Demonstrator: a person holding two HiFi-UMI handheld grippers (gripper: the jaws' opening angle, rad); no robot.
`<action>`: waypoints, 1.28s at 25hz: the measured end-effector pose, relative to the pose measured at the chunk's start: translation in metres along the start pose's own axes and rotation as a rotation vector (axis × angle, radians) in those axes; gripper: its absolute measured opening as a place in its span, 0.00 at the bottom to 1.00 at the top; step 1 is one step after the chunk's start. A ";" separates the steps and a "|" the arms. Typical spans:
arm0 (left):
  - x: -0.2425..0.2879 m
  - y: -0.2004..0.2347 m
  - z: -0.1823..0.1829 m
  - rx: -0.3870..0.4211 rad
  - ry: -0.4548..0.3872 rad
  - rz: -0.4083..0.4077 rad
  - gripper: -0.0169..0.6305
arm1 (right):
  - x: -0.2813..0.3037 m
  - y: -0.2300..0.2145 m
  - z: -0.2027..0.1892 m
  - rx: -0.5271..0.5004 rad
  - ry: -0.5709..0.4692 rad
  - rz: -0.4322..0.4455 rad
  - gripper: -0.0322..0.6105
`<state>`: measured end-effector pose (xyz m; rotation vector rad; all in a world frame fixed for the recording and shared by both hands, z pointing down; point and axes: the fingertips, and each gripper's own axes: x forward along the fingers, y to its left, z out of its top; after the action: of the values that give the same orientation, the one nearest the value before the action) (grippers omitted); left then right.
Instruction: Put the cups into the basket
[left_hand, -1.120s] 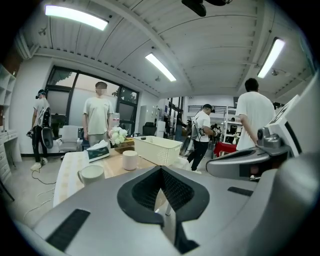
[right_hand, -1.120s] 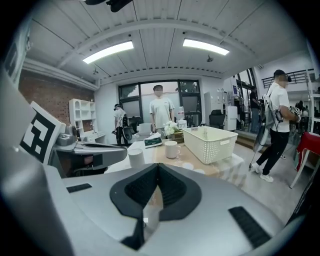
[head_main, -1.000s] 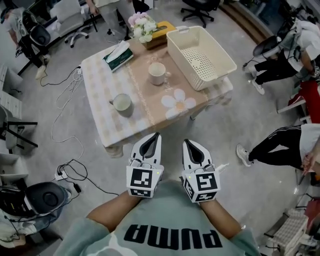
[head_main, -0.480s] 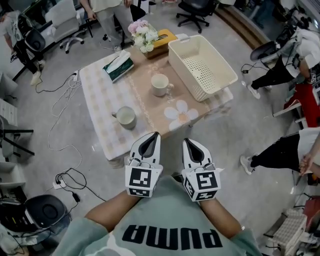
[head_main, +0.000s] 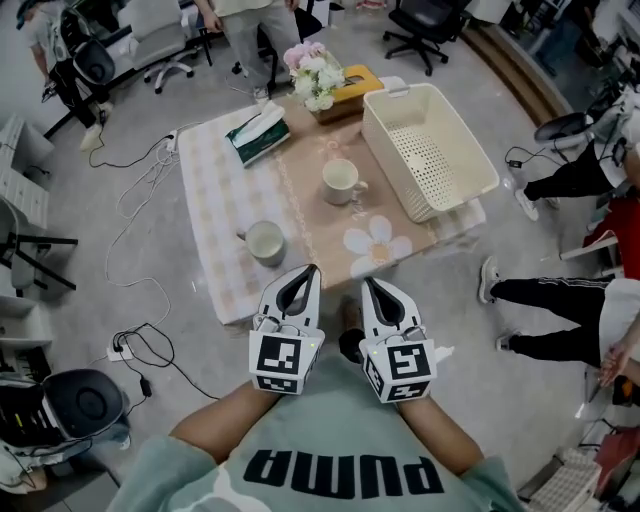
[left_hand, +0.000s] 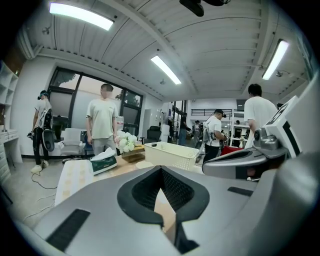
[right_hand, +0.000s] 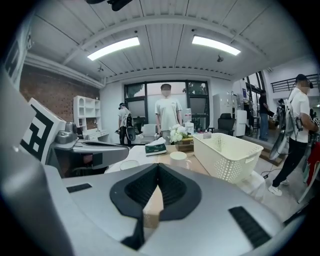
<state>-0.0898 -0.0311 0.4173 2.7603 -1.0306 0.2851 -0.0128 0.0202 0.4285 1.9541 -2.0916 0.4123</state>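
Two cups stand on the low table (head_main: 225, 215): a greyish cup (head_main: 266, 243) near its front edge and a white cup (head_main: 341, 182) with a handle, farther back beside the basket. The cream perforated basket (head_main: 430, 150) sits on the table's right end with nothing in it. My left gripper (head_main: 302, 273) and right gripper (head_main: 368, 286) are held side by side close to my chest, short of the table, both shut and holding nothing. The right gripper view shows the white cup (right_hand: 178, 157), the greyish cup (right_hand: 129, 164) and the basket (right_hand: 229, 152) ahead.
A green tissue box (head_main: 257, 134) and a flower bunch on a wooden box (head_main: 330, 78) stand at the table's back. Cables (head_main: 140, 340) run over the floor at left. Office chairs (head_main: 85, 405) and people (head_main: 560, 315) stand around the table.
The table, cups and basket have shifted right and nearer in the head view as I came closer. Both grippers kept their places before my chest.
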 end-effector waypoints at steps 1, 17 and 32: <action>0.005 0.002 0.001 -0.003 -0.001 0.010 0.02 | 0.005 -0.003 0.002 -0.005 -0.001 0.010 0.07; 0.090 0.017 0.020 -0.061 0.042 0.225 0.02 | 0.082 -0.078 0.025 -0.037 0.042 0.169 0.07; 0.135 0.041 0.017 -0.085 0.079 0.413 0.02 | 0.146 -0.099 0.036 -0.073 0.043 0.324 0.15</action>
<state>-0.0153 -0.1500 0.4376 2.4190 -1.5465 0.3911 0.0761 -0.1345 0.4520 1.5542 -2.3641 0.4270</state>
